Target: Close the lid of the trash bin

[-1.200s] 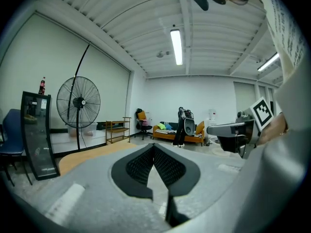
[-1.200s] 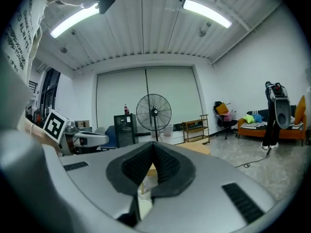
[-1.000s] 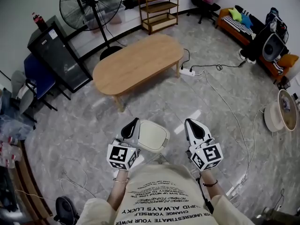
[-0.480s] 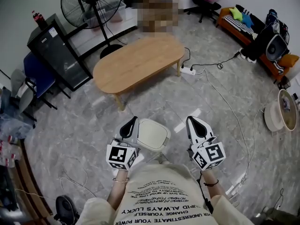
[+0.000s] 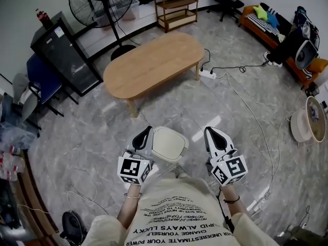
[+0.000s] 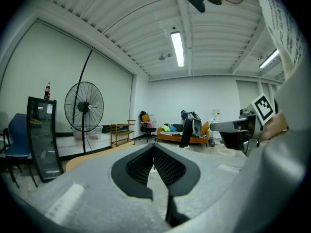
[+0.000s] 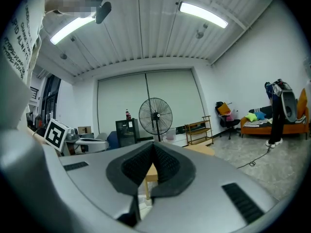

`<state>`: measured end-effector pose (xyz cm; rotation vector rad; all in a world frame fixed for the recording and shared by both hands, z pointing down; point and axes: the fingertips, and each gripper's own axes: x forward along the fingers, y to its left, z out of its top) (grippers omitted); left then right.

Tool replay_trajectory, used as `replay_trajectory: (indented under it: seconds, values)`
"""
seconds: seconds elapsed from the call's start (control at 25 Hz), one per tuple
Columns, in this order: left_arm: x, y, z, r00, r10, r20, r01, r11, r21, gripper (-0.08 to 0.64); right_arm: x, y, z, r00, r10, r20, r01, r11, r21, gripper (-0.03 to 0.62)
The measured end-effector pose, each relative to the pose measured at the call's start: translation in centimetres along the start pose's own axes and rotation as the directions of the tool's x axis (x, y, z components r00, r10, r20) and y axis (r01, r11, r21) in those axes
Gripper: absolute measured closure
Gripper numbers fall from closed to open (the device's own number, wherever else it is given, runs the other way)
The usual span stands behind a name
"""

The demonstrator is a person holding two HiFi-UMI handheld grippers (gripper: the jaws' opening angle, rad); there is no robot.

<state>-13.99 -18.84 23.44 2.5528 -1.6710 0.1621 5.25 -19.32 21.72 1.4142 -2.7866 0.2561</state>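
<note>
The trash bin (image 5: 169, 145) stands on the floor just in front of the person, seen from above as a cream rounded-square top that lies flat. My left gripper (image 5: 145, 134) hangs at the bin's left edge, level and shut with nothing between its jaws (image 6: 154, 145). My right gripper (image 5: 211, 134) is a short way to the bin's right, apart from it, also shut and empty (image 7: 153, 143). Both point away from the person. Neither gripper view shows the bin, which is hidden below the jaws.
An oval wooden table (image 5: 154, 65) stands ahead on the marble floor. Behind it are a standing fan (image 5: 102, 4), a black cabinet (image 5: 64, 58) and a wooden shelf (image 5: 177, 6). A power strip with a cable (image 5: 207, 75) lies to the right, and a sofa (image 5: 266, 22) is at the far right.
Both grippers and the bin stay where they were. Only the head view has shifted slightly.
</note>
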Motion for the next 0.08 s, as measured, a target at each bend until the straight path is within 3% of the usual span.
replay_trajectory:
  seconds: [0.08]
  values:
    - [-0.07, 0.13, -0.28, 1.000, 0.002, -0.005, -0.002, 1.000, 0.000, 0.537, 0.04, 0.14, -0.24, 1.000, 0.003, -0.004, -0.003, 1.000, 0.003, 0.588]
